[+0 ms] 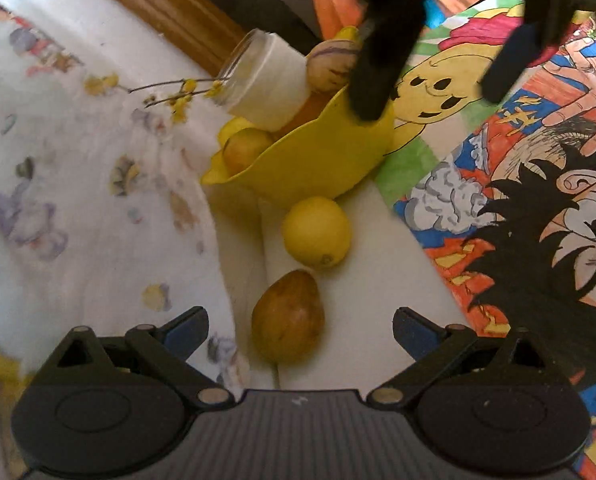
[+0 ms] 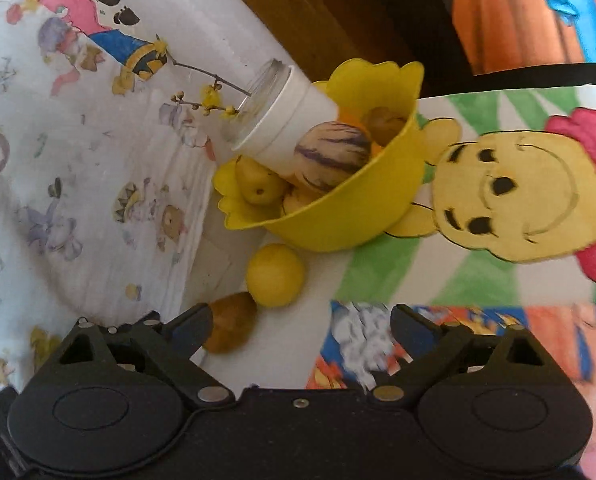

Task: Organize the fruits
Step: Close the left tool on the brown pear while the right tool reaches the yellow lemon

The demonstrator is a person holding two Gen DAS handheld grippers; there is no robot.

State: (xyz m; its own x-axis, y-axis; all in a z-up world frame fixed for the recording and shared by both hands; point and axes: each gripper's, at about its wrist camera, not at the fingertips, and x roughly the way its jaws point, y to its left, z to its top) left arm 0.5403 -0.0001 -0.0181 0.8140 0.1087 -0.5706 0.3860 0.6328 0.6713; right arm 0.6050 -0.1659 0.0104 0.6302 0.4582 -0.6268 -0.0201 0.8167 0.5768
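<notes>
- I see my left tool (image 1: 300, 332) spread wide with nothing gripped; the brown pear (image 1: 288, 318) lies just ahead of it, between the lines of the two fingers but touching neither.
- My right tool (image 2: 301, 330) also stands wide and empty. In the left wrist view it shows as a dark shape at the top, one finger (image 1: 372, 80) at the rim of the yellow bowl (image 1: 318, 160); whether it touches I cannot tell.
- The lemon (image 1: 317, 232) lies on a bare white strip of the worktop (image 1: 362, 300), between the pear and the bowl, just beside both.
- The bowl, with a wavy petal rim, stands on that strip, where the pale patterned cloth (image 1: 78, 160) and the bright cartoon cloth (image 1: 538, 200) meet.
- Inside the bowl I see a purple-striped pale fruit (image 2: 332, 156), a small yellow pear (image 2: 260, 184), a brown fruit (image 2: 386, 124) and something orange.
- A white jar (image 2: 282, 120) with a clear neck leans tilted on the bowl's rim, a twig with yellow buds (image 2: 210, 96) sticking out of its mouth.
</notes>
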